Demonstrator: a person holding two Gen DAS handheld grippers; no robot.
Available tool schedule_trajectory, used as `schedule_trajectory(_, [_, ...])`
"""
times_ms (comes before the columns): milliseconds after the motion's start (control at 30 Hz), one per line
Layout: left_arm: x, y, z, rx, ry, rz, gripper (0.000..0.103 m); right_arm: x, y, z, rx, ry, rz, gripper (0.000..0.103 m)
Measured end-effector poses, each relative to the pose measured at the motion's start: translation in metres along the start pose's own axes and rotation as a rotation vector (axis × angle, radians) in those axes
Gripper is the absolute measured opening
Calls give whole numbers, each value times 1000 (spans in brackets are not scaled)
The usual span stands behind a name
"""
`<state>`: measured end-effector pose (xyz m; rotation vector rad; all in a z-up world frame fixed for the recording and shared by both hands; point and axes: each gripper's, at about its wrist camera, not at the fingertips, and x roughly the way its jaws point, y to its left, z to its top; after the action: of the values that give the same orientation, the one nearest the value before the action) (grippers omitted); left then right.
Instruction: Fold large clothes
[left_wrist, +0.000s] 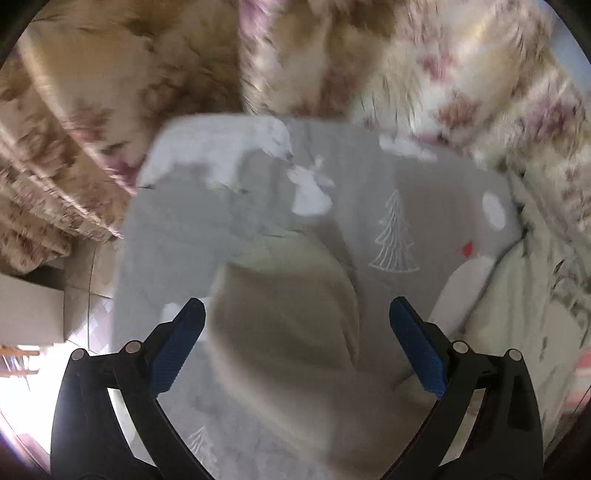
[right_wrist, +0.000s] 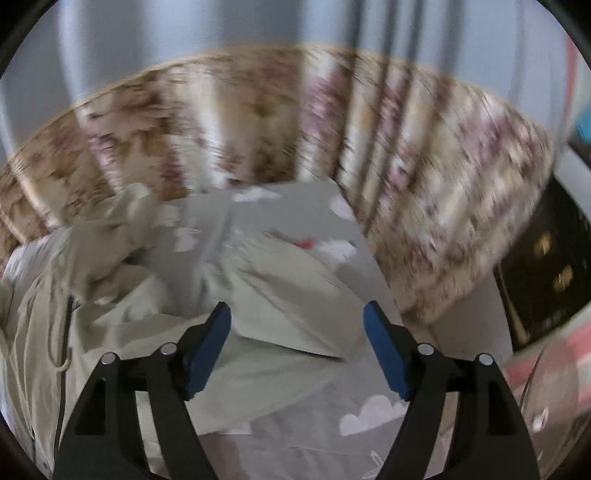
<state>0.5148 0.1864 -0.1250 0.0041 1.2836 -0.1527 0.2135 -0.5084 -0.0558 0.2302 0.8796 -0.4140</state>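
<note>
A pale beige-green garment (right_wrist: 122, 302) lies crumpled on a grey bed sheet (right_wrist: 314, 402) printed with white clouds, a dark drawstring (right_wrist: 68, 325) showing at its left. My right gripper (right_wrist: 297, 314) hangs above a folded part of it, jaws wide apart, nothing between the blue pads (right_wrist: 384, 354). In the left wrist view a flap of the same garment (left_wrist: 291, 317) lies on the grey sheet (left_wrist: 166, 236), which bears a white bear and tree prints. My left gripper (left_wrist: 297, 310) points steeply down over that flap, open, with no cloth between its pads. Both views are motion-blurred.
A floral brown-and-pink blanket (left_wrist: 332, 55) is bunched beyond the sheet and fills the far side in the right wrist view (right_wrist: 443, 206). Tiled floor and a pale box (left_wrist: 33, 314) lie past the bed's left edge. Dark furniture (right_wrist: 546, 266) stands at the right.
</note>
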Motion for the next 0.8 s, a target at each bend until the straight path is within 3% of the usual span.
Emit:
schedule_trajectory(67, [17, -9, 1, 27, 24, 60, 77, 9, -17, -3, 66, 18, 15, 75])
schedule_trajectory(100, [20, -12, 1, 34, 25, 66, 64, 15, -31, -5, 137, 36, 34, 75])
schedule_trajectory(200, [18, -14, -4, 32, 23, 9, 38, 27, -43, 3, 213, 34, 52, 75])
schedule_trajectory(267, [7, -13, -7, 20, 0, 8, 27, 28, -22, 19, 110, 11, 94, 75])
schedule_trajectory(300, [-2, -11, -8, 3, -21, 19, 20, 29, 0, 33, -2, 8, 115, 75])
schedule_trajectory(333, [-10, -9, -9, -15, -45, 29, 17, 35, 20, 42, -93, 32, 124, 79])
schedule_trajectory(367, [-27, -4, -10, -54, -103, 43, 6, 42, 33, 47, -156, 62, 119, 79])
schedule_trajectory(433, [-67, 13, -22, -157, -272, 24, 5, 67, 67, 50, -304, 154, 60, 79])
schedule_trajectory(500, [-106, 46, -54, -331, -473, -73, 5, 89, 89, 41, -400, 230, 21, 79])
schedule_trajectory(533, [-109, 60, -71, -388, -498, -102, 5, 97, 92, 36, -424, 251, 1, 79])
schedule_trajectory(600, [-93, 66, -86, -384, -430, -76, 5, 112, 94, 25, -458, 291, -47, 78])
schedule_trajectory(667, [-65, 66, -98, -357, -327, 30, 10, 124, 90, 19, -443, 315, -54, 73])
schedule_trajectory(733, [-44, 75, -108, -378, -262, 75, 24, 132, 88, 15, -460, 311, -80, 37])
schedule_trajectory(767, [-43, 82, -114, -395, -259, 79, 37, 130, 84, 18, -435, 278, -83, 33])
schedule_trajectory(800, [-44, 88, -119, -410, -268, 90, 55, 124, 75, 25, -378, 226, -73, 19])
